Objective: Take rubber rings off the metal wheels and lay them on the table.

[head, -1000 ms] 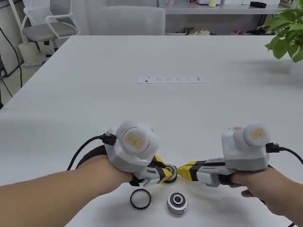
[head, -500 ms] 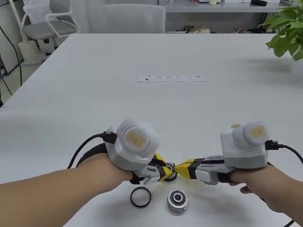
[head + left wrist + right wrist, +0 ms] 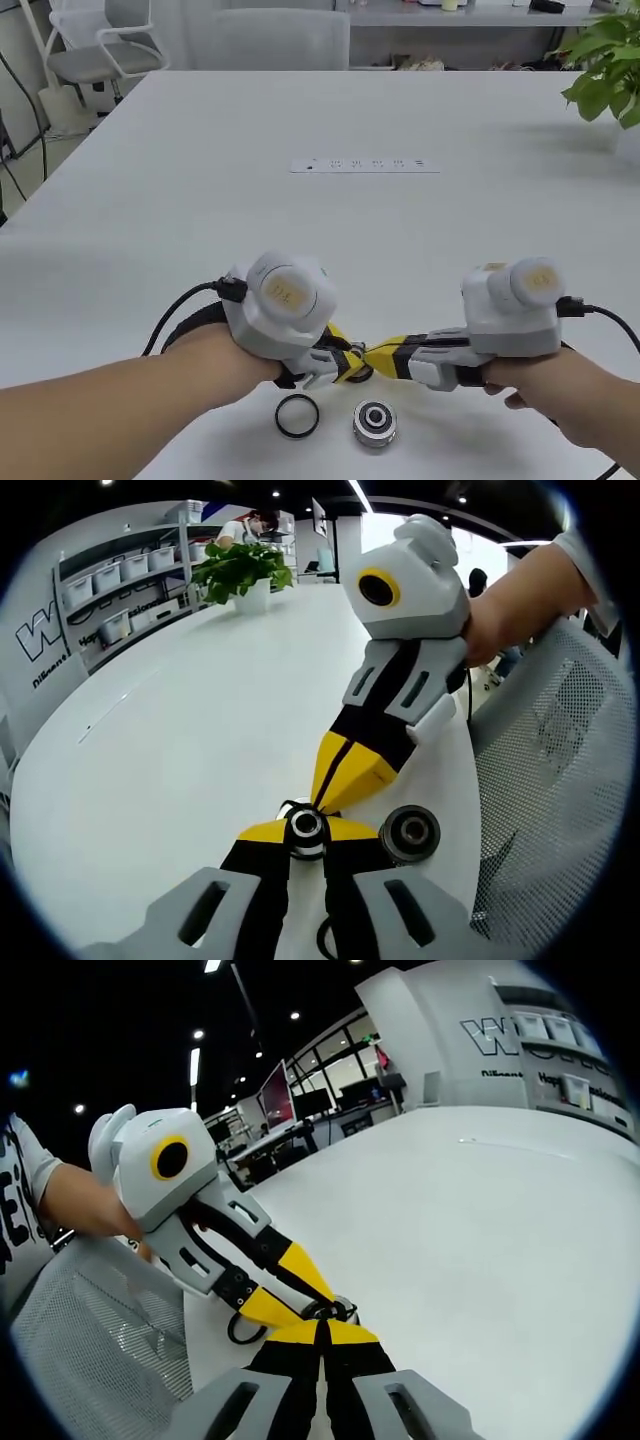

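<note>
Near the table's front edge my two grippers meet tip to tip. My left gripper (image 3: 347, 368) is shut on a small metal wheel (image 3: 305, 824), gripping it from both sides. My right gripper (image 3: 322, 1331) comes in from the right, its jaws closed on the black rubber ring at that wheel's rim (image 3: 338, 1311). In front of them, a loose black rubber ring (image 3: 297, 417) lies flat on the table. Next to this ring a second metal wheel (image 3: 375, 423) lies bare, also seen as the wheel (image 3: 410, 832) in the left gripper view.
The white table (image 3: 350, 240) stretches far ahead. A white power strip (image 3: 365, 167) lies at its middle and a green plant (image 3: 605, 70) stands at the back right. White chairs (image 3: 100, 50) stand beyond the far edge. A mesh chair back (image 3: 560, 780) is close behind me.
My right gripper has edged slightly left, toward the left one. The held wheel, the loose ring and the bare wheel have stayed in place.
</note>
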Demonstrator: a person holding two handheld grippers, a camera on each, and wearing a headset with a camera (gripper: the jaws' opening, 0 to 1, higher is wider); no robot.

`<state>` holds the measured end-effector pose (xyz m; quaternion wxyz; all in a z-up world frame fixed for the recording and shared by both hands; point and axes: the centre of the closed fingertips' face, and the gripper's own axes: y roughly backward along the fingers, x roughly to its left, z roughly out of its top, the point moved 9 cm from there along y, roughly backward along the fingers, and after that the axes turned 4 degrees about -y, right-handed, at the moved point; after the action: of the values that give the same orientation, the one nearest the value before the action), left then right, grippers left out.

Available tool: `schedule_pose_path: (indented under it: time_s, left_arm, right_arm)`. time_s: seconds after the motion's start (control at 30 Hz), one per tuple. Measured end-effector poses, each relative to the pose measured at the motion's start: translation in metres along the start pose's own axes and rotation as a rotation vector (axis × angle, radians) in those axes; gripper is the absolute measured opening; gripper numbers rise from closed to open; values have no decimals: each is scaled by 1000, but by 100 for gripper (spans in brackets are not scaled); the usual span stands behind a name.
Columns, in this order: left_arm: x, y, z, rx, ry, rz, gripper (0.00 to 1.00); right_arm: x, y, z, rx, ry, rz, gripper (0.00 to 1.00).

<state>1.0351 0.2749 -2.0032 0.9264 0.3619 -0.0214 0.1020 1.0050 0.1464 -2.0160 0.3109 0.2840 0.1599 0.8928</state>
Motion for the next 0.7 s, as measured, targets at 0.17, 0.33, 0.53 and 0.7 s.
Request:
schedule_pose_path:
  time_s: [0.17,0.33,0.53,0.7]
  left_arm:
    - [0,0,0,-1,1,1,7]
    - [0,0,0,-7,4,5,7]
    - [-1,0,-1,-11,7,7,7]
    - [-1,0,-1,-12,8,10,7]
  right_arm:
    - [1,0,2,-12,-1,11,0]
    - [1,0,2,-17,-5,16,0]
    - [1,0,1,-20,-19,23,0]
    - [1,1,2,-23,-30,32,0]
